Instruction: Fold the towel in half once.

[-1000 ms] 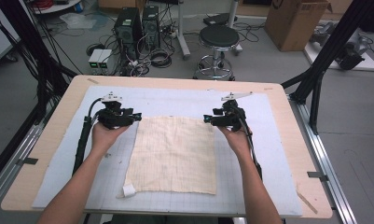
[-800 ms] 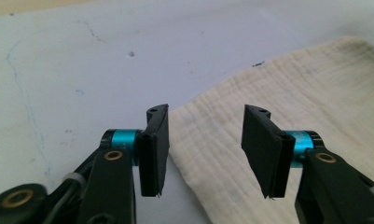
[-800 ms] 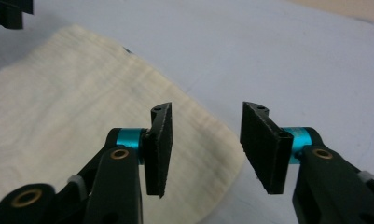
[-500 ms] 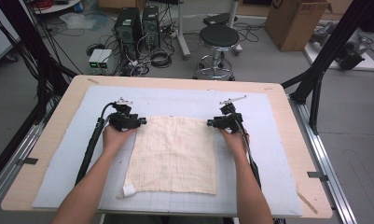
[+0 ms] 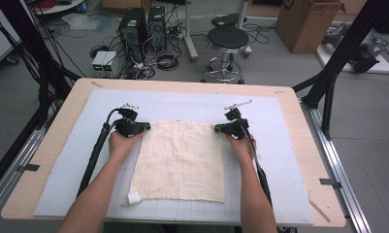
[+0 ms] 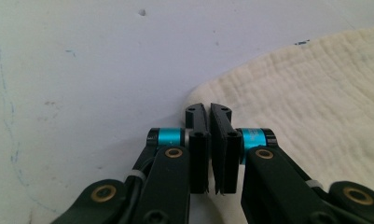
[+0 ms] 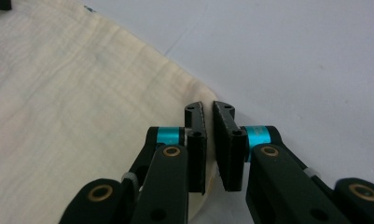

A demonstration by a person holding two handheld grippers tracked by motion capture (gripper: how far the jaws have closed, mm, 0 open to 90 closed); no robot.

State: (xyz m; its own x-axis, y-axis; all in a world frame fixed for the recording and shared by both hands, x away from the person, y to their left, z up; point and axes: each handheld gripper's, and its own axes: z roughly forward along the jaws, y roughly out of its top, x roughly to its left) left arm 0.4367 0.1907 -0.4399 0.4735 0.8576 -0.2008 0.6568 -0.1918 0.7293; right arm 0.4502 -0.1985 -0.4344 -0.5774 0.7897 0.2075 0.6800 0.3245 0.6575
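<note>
From the high view, the cream cloth (image 5: 180, 162) lies flat in the middle of the pale blue mat (image 5: 279, 145), with bare mat on all sides and the wooden table (image 5: 32, 194) rim beyond. The left gripper (image 5: 144, 127) sits at its far left corner, the right gripper (image 5: 218, 128) at its far right. In the left gripper view the jaws have just closed, nipping the crinkled corner. In the right gripper view the jaws have likewise just closed on the corner's edge.
</note>
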